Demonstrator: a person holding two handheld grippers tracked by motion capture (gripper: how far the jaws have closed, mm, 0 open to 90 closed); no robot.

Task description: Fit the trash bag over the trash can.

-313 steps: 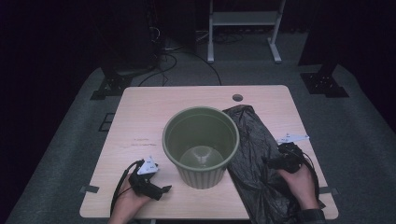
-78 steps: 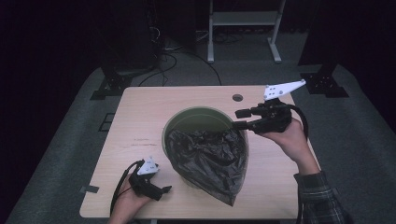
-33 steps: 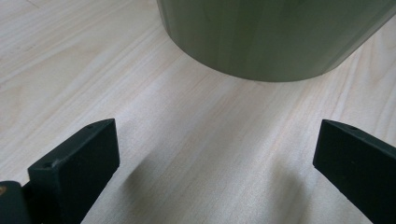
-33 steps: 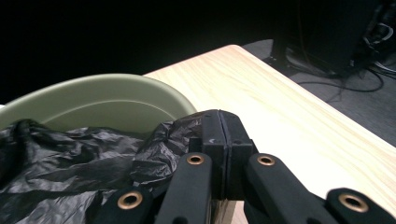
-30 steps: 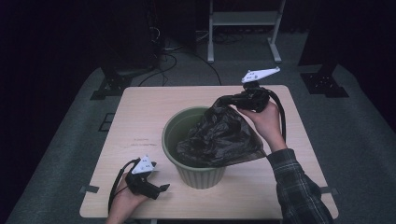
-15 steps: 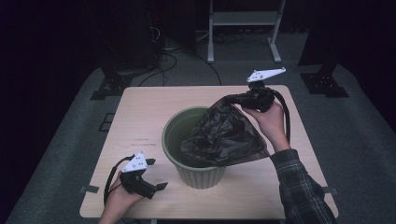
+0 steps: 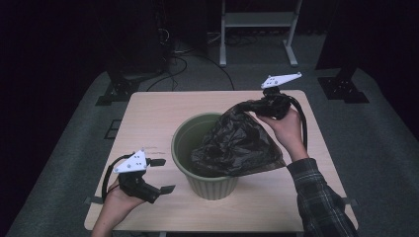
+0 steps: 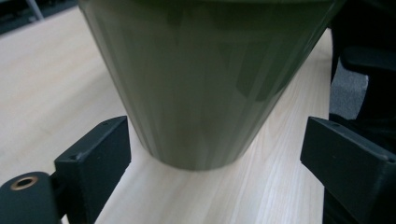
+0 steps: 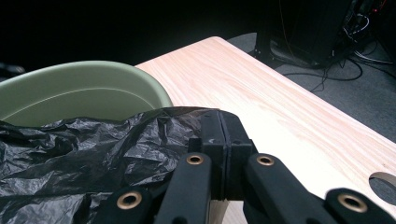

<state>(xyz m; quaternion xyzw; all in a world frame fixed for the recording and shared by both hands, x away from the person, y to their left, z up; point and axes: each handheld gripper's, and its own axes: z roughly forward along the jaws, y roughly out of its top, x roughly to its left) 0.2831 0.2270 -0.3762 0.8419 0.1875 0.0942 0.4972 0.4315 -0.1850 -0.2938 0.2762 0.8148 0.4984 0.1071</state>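
Note:
A green plastic bin (image 7: 207, 165) stands upright at the middle of the wooden table (image 7: 148, 118). A crumpled black bag (image 7: 237, 143) hangs over the bin's right rim and partly into its mouth. My right gripper (image 7: 253, 106) is shut on the bag's top corner, above the far right of the bin. In the right gripper view the jaw tips (image 9: 224, 135) pinch the black plastic (image 9: 93, 149) beside the bin's rim (image 9: 84, 74). My left gripper (image 7: 165, 175) hovers left of the bin, open. Its jaws have just been closing a little with nothing between them. They frame the bin's wall (image 8: 205, 84) ahead.
A round hole in the tabletop (image 9: 385, 184) lies near the right gripper. Beyond the table, on the grey floor, stand a white shelf frame (image 7: 257, 19), loose cables (image 7: 183, 54) and black stand feet (image 7: 118, 91) (image 7: 343, 86).
My left gripper has risen off the table beside the bin. The right gripper and the bag have stayed almost where they were.

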